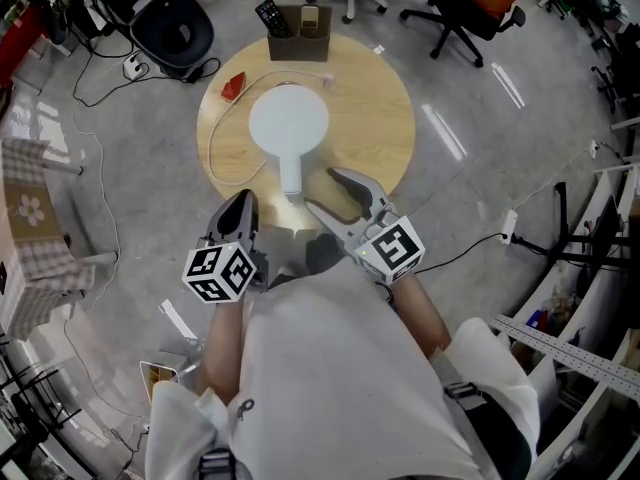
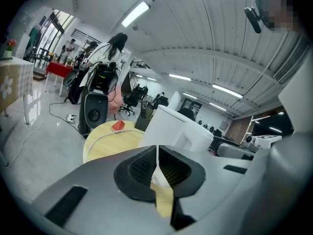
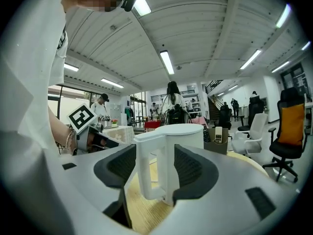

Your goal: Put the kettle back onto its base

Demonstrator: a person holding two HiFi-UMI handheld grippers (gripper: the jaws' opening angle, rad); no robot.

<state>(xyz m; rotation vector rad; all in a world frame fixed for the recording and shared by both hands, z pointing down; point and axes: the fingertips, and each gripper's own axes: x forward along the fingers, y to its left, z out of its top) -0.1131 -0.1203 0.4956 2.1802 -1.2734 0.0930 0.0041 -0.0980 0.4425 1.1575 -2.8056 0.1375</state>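
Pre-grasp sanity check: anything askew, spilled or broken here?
Nothing stands out. The kettle stands upright on the table, no spill shows, and its handle faces the right hand-held gripper's open jaws.

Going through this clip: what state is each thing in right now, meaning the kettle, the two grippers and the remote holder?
White plastic kettle: upright on the round wooden table, lid closed.
Right hand-held gripper: open, gripping nothing; the kettle's handle lines up with its gap.
Left hand-held gripper: shut, empty.
Brown box holder: upright, remotes standing in it.
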